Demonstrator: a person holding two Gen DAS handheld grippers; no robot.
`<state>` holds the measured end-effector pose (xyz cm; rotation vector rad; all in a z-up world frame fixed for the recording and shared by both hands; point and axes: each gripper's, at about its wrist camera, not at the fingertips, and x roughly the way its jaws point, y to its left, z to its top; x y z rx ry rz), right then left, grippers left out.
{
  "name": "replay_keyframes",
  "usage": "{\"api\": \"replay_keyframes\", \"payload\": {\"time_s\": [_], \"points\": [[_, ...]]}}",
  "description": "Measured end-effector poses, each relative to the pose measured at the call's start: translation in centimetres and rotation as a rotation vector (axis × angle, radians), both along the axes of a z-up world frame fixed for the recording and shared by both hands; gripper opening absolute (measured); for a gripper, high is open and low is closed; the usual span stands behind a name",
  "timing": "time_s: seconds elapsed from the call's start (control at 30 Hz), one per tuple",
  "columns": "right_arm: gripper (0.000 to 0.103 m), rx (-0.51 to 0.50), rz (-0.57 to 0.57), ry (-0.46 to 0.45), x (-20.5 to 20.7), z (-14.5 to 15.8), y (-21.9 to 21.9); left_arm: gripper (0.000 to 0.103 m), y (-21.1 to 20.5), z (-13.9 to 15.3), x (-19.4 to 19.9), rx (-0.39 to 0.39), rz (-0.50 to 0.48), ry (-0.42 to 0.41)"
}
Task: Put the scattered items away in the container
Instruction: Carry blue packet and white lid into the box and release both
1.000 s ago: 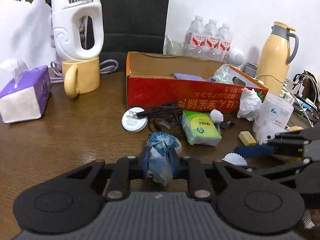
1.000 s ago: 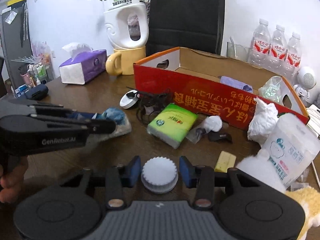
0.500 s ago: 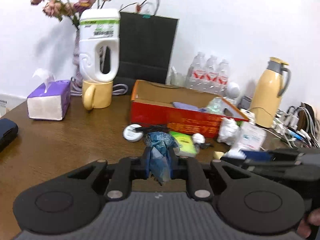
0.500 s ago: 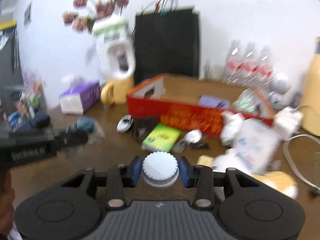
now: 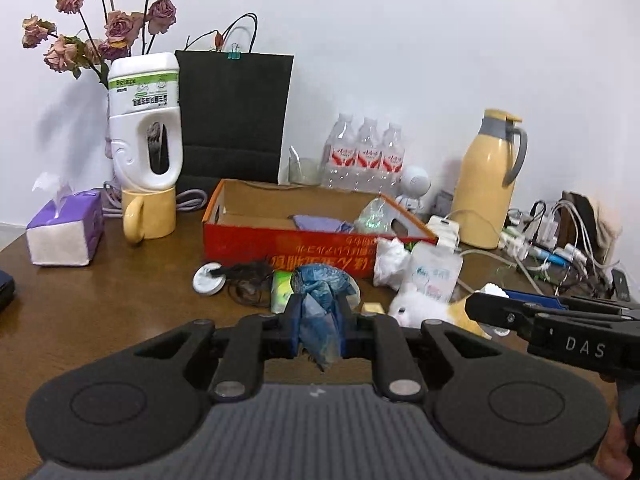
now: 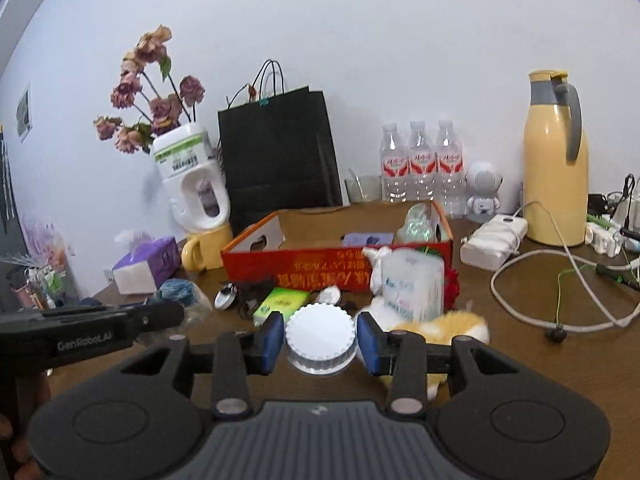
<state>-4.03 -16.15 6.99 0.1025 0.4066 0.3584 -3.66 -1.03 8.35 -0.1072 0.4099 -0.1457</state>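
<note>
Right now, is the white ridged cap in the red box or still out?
Out. The white ridged cap sits clamped between the right gripper's fingers, short of the red box.

The box (image 5: 316, 236) sits mid-frame in the left wrist view, on the table (image 5: 100, 304). Left of it stands a mug (image 5: 148, 220) with a jug (image 5: 146, 128) on top, and further left a tissue pack (image 5: 66, 232). Behind the box are a bag (image 5: 234, 116) and three bottles (image 5: 366, 156); the flask (image 5: 488, 188) stands at right. In front of the box lie a disc (image 5: 208, 278), a cord tangle (image 5: 250, 284) and a wipes pack (image 5: 436, 272) (the last beside the box's right corner). Lower centre, a wad (image 5: 320, 304) sits between the left gripper (image 5: 318, 322) fingers. In the right wrist view a cap (image 6: 320, 338) sits between the right gripper (image 6: 320, 344) fingers, lower centre.
</note>
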Motion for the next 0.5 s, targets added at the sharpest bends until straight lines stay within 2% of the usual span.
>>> {"api": "replay_keyframes", "payload": {"time_s": [0.17,0.23,0.3,0.4,0.5], "points": [[0.039,-0.029,0.003,-0.046,4.3,2.7,-0.7,0.017,0.6,2.6,4.3,0.004,0.041,-0.092],[0.039,-0.035,0.001,-0.041,7.3,3.8,-0.9,0.017,0.9,3.6,7.2,-0.006,0.04,-0.099],[0.039,-0.027,0.005,-0.029,10.6,4.7,-0.9,0.017,0.9,4.1,10.6,-0.008,0.01,-0.098],[0.039,-0.005,0.023,0.018,16.3,5.6,-0.6,0.017,0.8,4.4,15.5,0.004,0.033,-0.075],[0.039,-0.039,0.02,0.046,22.5,6.6,0.6,0.017,1.2,5.7,21.3,-0.034,0.054,-0.042]]}}
